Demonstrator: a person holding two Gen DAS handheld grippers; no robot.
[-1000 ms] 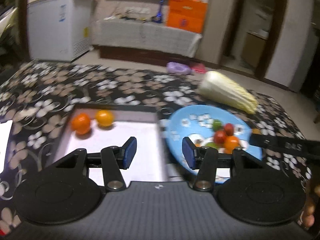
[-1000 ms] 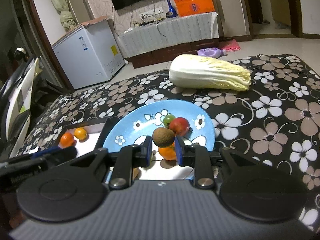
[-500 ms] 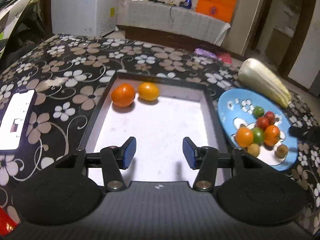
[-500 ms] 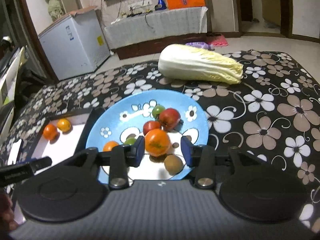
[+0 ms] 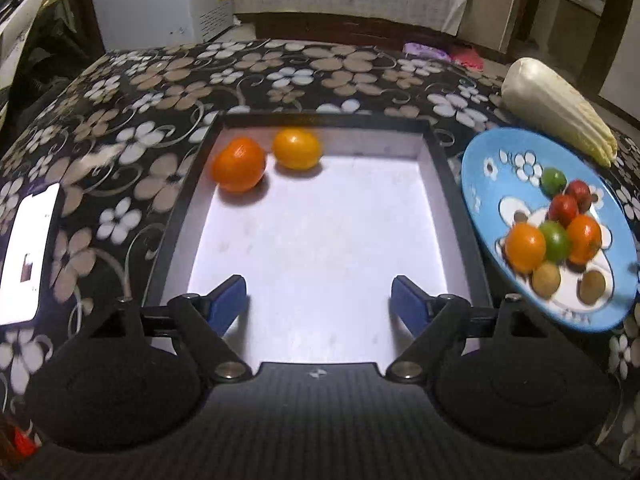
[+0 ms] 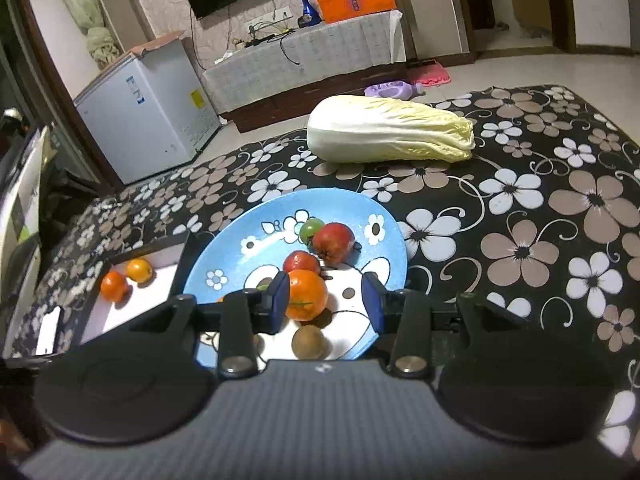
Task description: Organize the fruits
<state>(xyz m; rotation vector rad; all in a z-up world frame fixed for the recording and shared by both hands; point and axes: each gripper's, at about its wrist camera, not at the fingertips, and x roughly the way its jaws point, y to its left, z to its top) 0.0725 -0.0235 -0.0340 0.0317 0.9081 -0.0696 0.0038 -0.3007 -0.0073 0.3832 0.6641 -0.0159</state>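
A black-rimmed white tray holds an orange and a yellow-orange fruit at its far left. My left gripper is open and empty over the tray's near end. A blue flowered plate holds several fruits: an orange, red ones, a green one, and a brown kiwi. My right gripper is open above the plate, its left finger beside the orange. The plate also shows in the left wrist view.
A napa cabbage lies on the flowered tablecloth behind the plate. A white phone lies left of the tray. A white freezer and a covered TV stand stand beyond the table.
My right gripper let go of the brown kiwi onto the plate and opened around the orange. My left gripper swung left from the plate to over the tray and opened wider.
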